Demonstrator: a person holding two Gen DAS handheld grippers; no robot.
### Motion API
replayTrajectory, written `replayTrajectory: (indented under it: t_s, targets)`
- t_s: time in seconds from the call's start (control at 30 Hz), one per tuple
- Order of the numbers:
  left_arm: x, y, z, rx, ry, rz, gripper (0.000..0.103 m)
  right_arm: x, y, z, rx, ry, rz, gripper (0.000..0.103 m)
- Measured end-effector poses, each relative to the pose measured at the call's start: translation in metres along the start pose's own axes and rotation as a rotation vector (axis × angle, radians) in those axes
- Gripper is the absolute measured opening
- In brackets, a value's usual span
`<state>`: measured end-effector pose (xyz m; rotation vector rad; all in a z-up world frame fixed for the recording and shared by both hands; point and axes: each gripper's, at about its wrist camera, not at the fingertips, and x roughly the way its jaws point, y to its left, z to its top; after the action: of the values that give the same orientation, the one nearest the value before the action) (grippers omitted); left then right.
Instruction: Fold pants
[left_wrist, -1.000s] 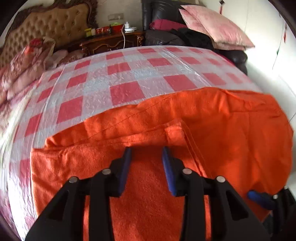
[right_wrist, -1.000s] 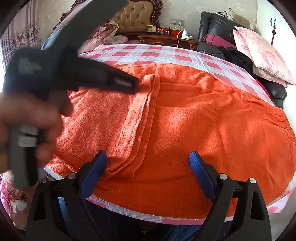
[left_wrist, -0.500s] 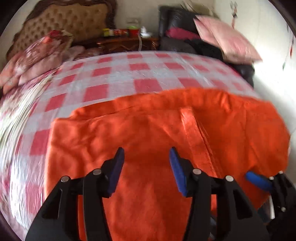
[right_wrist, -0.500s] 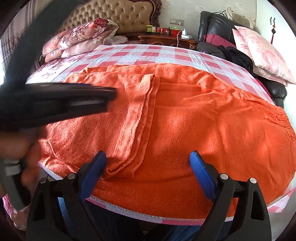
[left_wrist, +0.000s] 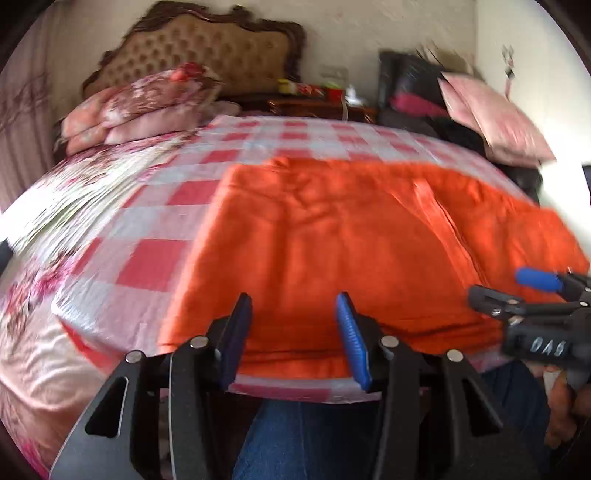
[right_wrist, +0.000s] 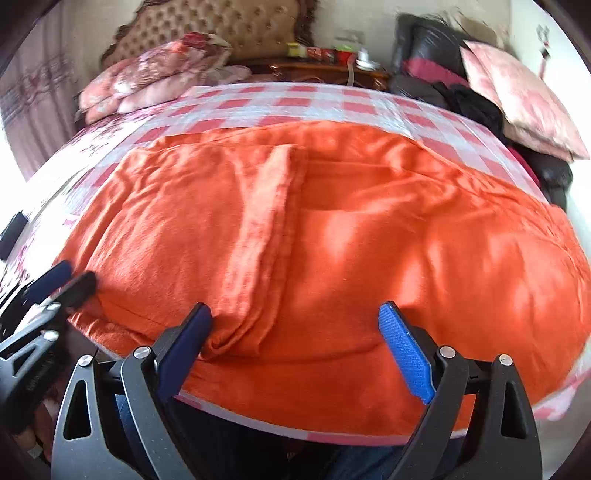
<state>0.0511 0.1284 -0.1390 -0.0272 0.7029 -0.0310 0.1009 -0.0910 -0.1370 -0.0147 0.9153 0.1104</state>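
Note:
Orange pants (left_wrist: 332, 236) lie spread flat across the near part of the bed, also filling the right wrist view (right_wrist: 332, 240), with a lengthwise fold seam (right_wrist: 273, 221) down the middle. My left gripper (left_wrist: 293, 332) is open and empty, hovering at the pants' near edge toward their left end. It shows at the left edge of the right wrist view (right_wrist: 62, 284). My right gripper (right_wrist: 295, 343) is wide open and empty over the near edge by the seam. It shows at the right in the left wrist view (left_wrist: 517, 288).
The bed has a red and white checked cover (left_wrist: 155, 236). Floral pillows (left_wrist: 147, 107) and a tufted headboard (left_wrist: 207, 48) are at the back left. A nightstand (right_wrist: 325, 66) and a dark chair with pink cushions (right_wrist: 517, 96) stand at the back right. My legs in jeans (left_wrist: 314, 435) are below the bed edge.
My left gripper has pulled back and swung left, from over the pants' middle to their near left edge, its jaws opening wider. My right gripper stays open near the front edge.

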Motion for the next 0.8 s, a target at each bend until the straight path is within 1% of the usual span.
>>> replayTrajectory:
  t_s: [0.03,0.07,0.1,0.13,0.17,0.23,0.3,0.4,0.47,0.57,0.6,0.67,0.7,0.73,0.8]
  targets:
    - [-0.001,0.005,-0.003,-0.004,-0.002,0.003,0.049,-0.004,-0.004,0.002,0.016,-0.005,-0.017,0.088]
    - [0.001,0.008,-0.008,0.003,0.008,0.000,0.050,-0.010,-0.005,0.004,0.018,-0.027,-0.059,0.088]
    - [-0.003,0.009,-0.013,0.019,-0.019,-0.003,0.050,-0.015,-0.005,0.005,0.014,-0.049,-0.084,0.088]
    - [-0.003,0.013,-0.016,0.029,-0.030,0.004,0.050,-0.020,-0.004,0.009,0.007,-0.071,-0.092,0.088]
    - [-0.005,0.013,-0.019,0.033,-0.039,0.007,0.054,-0.022,-0.002,0.010,0.001,-0.078,-0.087,0.088]
    - [-0.015,0.017,-0.026,0.016,-0.060,0.009,0.056,-0.023,0.007,0.014,-0.025,-0.083,-0.072,0.088]
    - [-0.027,0.027,-0.029,-0.045,-0.096,-0.002,0.056,-0.023,0.020,0.016,-0.061,-0.087,-0.052,0.088]
    - [-0.038,0.057,-0.029,-0.183,-0.114,-0.026,0.056,-0.022,0.045,0.015,-0.131,-0.098,-0.026,0.088]
    - [-0.039,0.079,-0.030,-0.277,-0.105,-0.065,0.055,-0.021,0.062,0.013,-0.174,-0.096,-0.012,0.088]
    - [-0.034,0.101,-0.031,-0.384,-0.081,-0.152,0.055,-0.012,0.073,0.006,-0.222,-0.063,-0.037,0.086]
    - [-0.031,0.106,-0.032,-0.407,-0.070,-0.180,0.055,-0.004,0.073,0.002,-0.224,-0.030,-0.044,0.086]
    - [-0.024,0.111,-0.031,-0.433,-0.048,-0.207,0.054,-0.002,0.067,0.001,-0.189,-0.023,-0.012,0.086]
    - [-0.021,0.113,-0.030,-0.447,-0.043,-0.230,0.052,-0.001,0.065,0.000,-0.178,-0.016,0.001,0.086]
    - [-0.018,0.113,-0.031,-0.462,-0.036,-0.252,0.051,0.000,0.064,0.000,-0.174,-0.012,0.007,0.086]
    - [-0.012,0.118,-0.031,-0.525,-0.020,-0.306,0.051,0.001,0.063,-0.001,-0.166,-0.010,0.019,0.087]
